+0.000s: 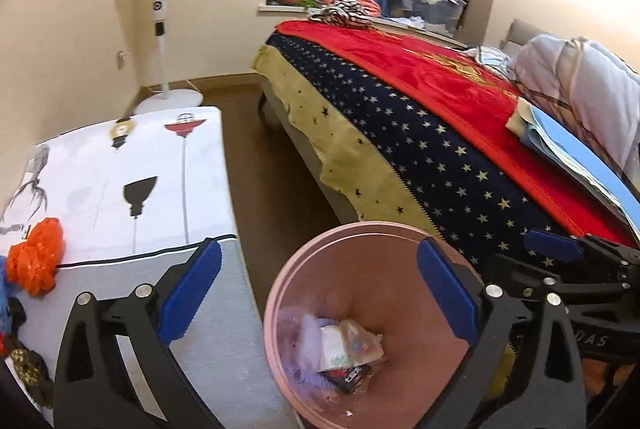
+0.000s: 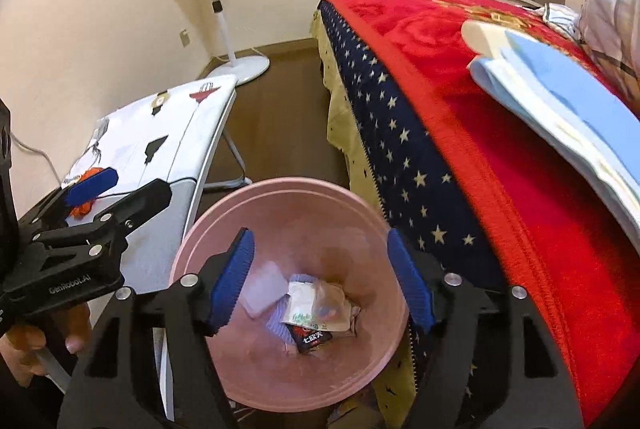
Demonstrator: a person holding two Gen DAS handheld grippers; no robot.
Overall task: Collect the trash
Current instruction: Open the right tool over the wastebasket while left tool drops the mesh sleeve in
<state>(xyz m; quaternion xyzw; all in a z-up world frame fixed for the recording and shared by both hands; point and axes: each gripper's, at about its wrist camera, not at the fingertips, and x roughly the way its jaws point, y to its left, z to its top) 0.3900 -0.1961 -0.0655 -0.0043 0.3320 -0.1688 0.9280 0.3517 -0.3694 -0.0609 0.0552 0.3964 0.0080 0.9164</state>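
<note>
Two tongs, left tongs point(image 1: 318, 279) and right tongs point(image 2: 320, 279), gape empty over one pink bin point(image 2: 208, 229) holding perhaps four wrappers point(image 2: 316, 313), one orange bag point(image 1: 36, 261) at nine o'clock.

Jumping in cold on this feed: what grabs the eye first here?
The pink bin sits front and centre on the floor, with wrappers at its bottom, and both grippers, right and left, hang over it with jaws open and empty. Next, the red blanket on the bed at right, and an orange bag on the white table at left.
</note>
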